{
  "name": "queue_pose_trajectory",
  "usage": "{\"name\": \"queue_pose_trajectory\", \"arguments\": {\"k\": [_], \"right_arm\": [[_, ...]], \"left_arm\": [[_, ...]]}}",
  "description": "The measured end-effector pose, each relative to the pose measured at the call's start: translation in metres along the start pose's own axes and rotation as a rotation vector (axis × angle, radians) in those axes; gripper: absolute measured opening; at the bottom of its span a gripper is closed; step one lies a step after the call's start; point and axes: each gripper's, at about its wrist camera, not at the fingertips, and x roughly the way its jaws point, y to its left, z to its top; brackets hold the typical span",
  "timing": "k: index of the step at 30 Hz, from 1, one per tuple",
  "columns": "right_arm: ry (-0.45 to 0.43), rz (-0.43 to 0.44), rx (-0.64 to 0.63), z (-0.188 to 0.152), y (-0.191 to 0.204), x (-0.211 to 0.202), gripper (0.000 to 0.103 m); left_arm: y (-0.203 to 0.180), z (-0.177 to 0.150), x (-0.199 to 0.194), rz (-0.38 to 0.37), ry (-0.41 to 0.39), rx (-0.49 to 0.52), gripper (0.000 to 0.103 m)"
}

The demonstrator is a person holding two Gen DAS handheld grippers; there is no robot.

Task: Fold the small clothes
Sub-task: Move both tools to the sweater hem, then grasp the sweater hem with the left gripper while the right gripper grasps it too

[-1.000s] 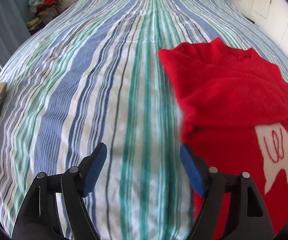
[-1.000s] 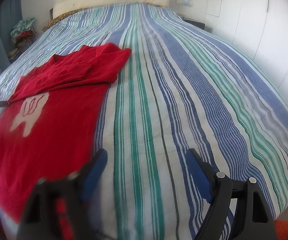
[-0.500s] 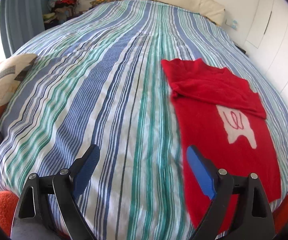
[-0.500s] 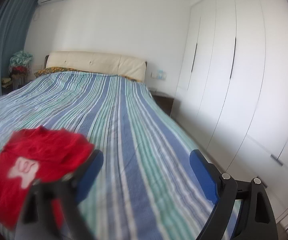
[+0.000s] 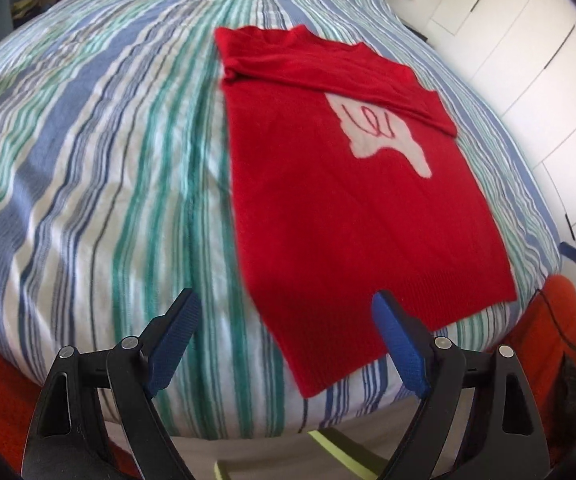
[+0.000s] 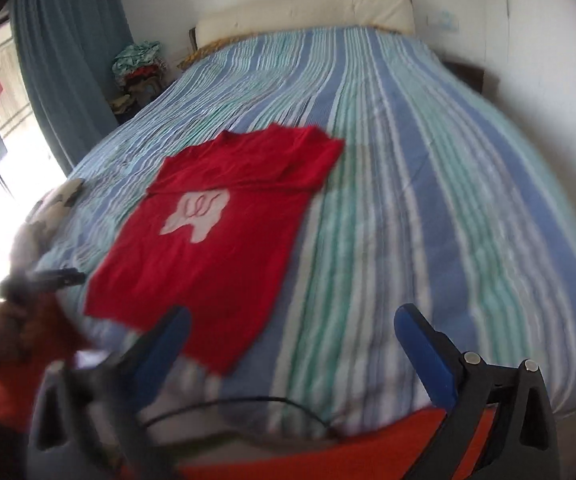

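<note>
Both the left gripper (image 5: 284, 336) and the right gripper (image 6: 292, 354) hang wide open and empty, the right's fingers having just spread further. The red sweater (image 5: 352, 200) lies partly folded near the bed (image 5: 100, 168)'s near edge; a careless pinch at its hem could drag it off or undo the sleeve fold.

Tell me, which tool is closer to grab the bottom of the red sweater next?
Probably the left tool. The hem of the red knitted sweater with the white patch lies right between its open blue pads. The right tool is open too, but mostly over the blue and green striped bedcover.
</note>
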Motion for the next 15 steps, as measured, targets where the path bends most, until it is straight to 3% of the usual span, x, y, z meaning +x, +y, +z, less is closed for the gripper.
{"name": "queue_pose_trajectory", "arguments": {"k": [2,4,7,9,12,13,14,15], "right_arm": [[0.114,0.125,0.136,-0.009,-0.001,0.043,0.090],[0.158,0.205,0.227,-0.013,-0.001,0.075,0.088],[0.196,0.183,0.255,-0.013,-0.001,0.111,0.082],[0.280,0.173,0.247,-0.018,0.000,0.131,0.078],[0.361,0.159,0.247,-0.031,0.001,0.142,0.070],[0.373,0.167,0.239,-0.033,0.003,0.142,0.057],[0.391,0.186,0.232,-0.033,0.007,0.143,0.032],[0.415,0.213,0.229,-0.036,0.010,0.142,0.019]], "left_arm": [[-0.007,-0.004,0.009,0.006,0.042,0.031,0.075],[-0.011,-0.007,0.014,0.034,0.064,0.046,0.071],[-0.008,-0.009,0.013,0.019,0.064,0.030,0.069],[-0.004,-0.010,0.013,0.006,0.071,0.015,0.062],[0.002,-0.013,0.017,-0.036,0.098,-0.012,0.040],[0.003,-0.013,0.019,-0.051,0.110,-0.021,0.022],[0.004,-0.013,0.022,-0.066,0.124,-0.030,0.005],[0.006,-0.013,0.022,-0.081,0.131,-0.044,0.005]]}}
